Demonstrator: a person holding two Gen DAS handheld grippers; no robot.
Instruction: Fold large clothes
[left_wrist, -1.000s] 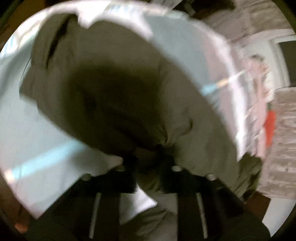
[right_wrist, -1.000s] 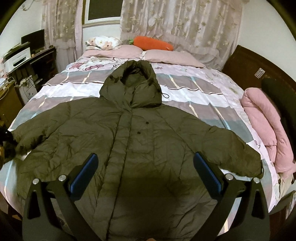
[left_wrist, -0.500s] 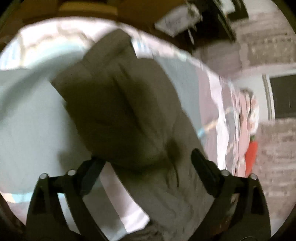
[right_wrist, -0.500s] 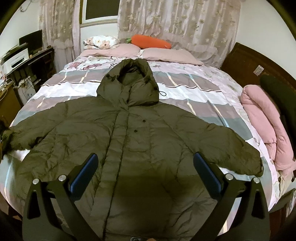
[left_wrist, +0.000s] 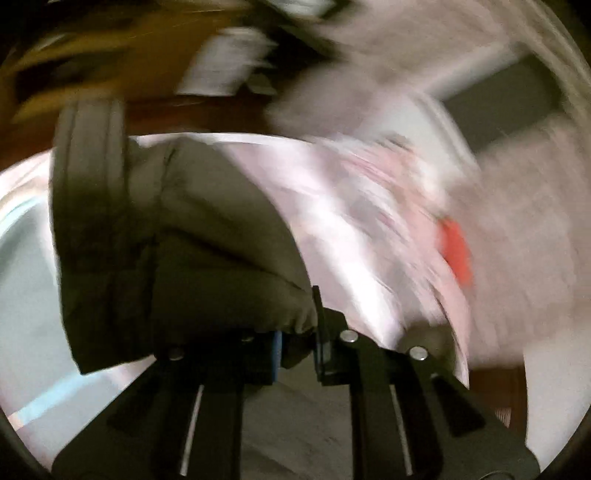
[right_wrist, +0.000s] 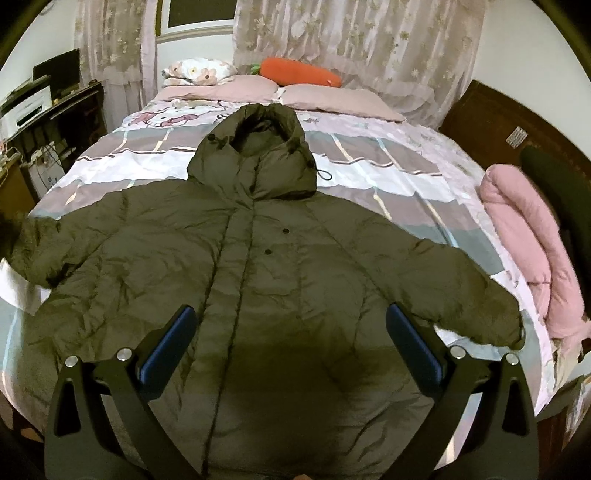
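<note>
A big olive hooded puffer jacket lies face up on the bed, sleeves spread, hood toward the pillows. My right gripper hovers open over the jacket's lower front, nothing between its fingers. In the blurred left wrist view, my left gripper is shut on a fold of the jacket's sleeve, which is raised off the bedsheet with its ribbed cuff up at the left. In the right wrist view that sleeve end lies at the far left edge of the bed; the left gripper itself is out of that frame.
The bed has a striped pastel sheet, pink pillows and an orange carrot plush at the head. A rolled pink quilt lies along the right edge. A desk with a printer stands left; dark wooden furniture right.
The left gripper held the sleeve, opened half a second ago, and is now shut on the sleeve again, lifted and rolled. The right gripper has hardly moved and stays open.
</note>
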